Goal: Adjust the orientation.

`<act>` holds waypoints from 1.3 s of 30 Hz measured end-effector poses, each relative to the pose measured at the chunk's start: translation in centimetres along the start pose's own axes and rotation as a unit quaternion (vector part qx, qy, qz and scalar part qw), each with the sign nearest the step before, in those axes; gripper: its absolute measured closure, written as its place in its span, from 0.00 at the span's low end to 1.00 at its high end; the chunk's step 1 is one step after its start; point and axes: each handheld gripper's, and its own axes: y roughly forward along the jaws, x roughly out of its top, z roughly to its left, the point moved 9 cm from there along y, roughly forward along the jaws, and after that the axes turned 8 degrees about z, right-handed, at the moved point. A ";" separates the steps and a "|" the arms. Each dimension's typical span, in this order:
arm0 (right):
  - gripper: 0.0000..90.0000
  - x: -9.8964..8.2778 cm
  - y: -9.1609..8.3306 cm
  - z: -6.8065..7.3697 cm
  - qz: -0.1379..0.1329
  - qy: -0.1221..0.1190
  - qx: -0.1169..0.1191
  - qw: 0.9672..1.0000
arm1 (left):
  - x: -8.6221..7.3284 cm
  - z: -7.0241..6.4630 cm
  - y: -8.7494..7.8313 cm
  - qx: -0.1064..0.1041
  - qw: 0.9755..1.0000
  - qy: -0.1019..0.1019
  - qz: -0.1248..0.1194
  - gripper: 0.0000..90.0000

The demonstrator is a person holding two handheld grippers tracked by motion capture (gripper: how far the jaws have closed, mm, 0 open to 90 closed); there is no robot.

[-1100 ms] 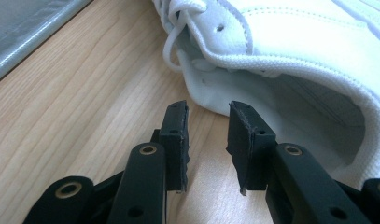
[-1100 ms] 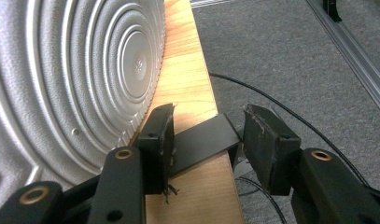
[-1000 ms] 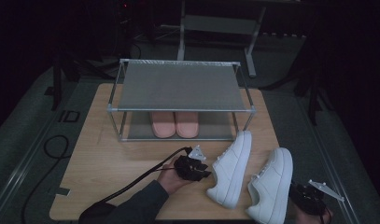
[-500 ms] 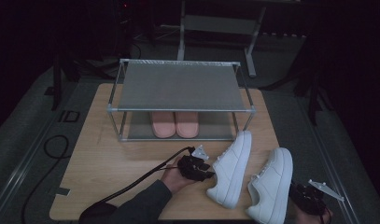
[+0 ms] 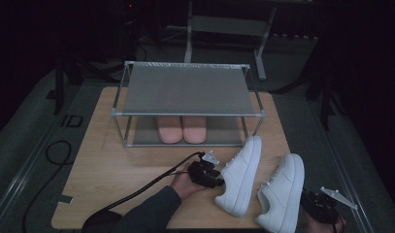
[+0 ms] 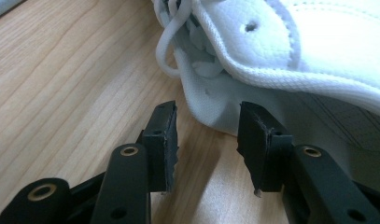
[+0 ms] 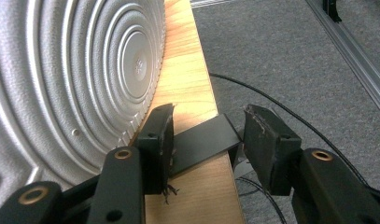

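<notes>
Behind everything stood a two-tier metal rack [image 5: 188, 90] at the far half of the wooden surface [image 5: 112, 170], with a pair of pink slippers [image 5: 181, 129] tucked side by side on its lower shelf. Nothing lay between the rack and the two white sneakers; the wood around them was bare apart from the black cable [image 5: 146, 187] trailing back from the left claw [image 5: 215, 178] across the near left part of the surface.

That left claw sat just beside the left sneaker [image 5: 241, 177], at the side of it near the heel. In the left gripper view its jaws stood apart, having just been opening, with the white edge of the shoe [image 6: 211, 100] just ahead of the gap between them and the pads not pressing on it; a lace loop [image 6: 171, 39] hung a little farther on.

The right claw [image 5: 315, 208] hovered at the near right corner, just beside the heel of the right sneaker [image 5: 282, 194]. Its jaws were also apart and gripped nothing; the right gripper view looked past them at the ribbed sole [image 7: 75, 70] of that shoe and the edge of the surface.

Both sneakers lay with their long axes running from near to far, toes pointing toward the rack and leaning slightly right, heels toward the person.
</notes>
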 end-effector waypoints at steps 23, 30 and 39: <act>0.58 0.0 0.0 0.0 0.000 -0.001 -0.001 1.000 | 0.9 0.1 0.5 -0.020 0.999 -0.009 0.025 0.89; 0.58 0.0 0.0 0.0 -0.001 -0.001 0.000 1.000 | 0.9 0.0 0.1 -0.025 0.999 -0.008 0.031 0.95; 0.58 0.0 -0.1 0.0 0.000 0.001 -0.001 1.000 | 0.7 -0.2 -1.2 -0.021 0.999 0.008 0.044 0.95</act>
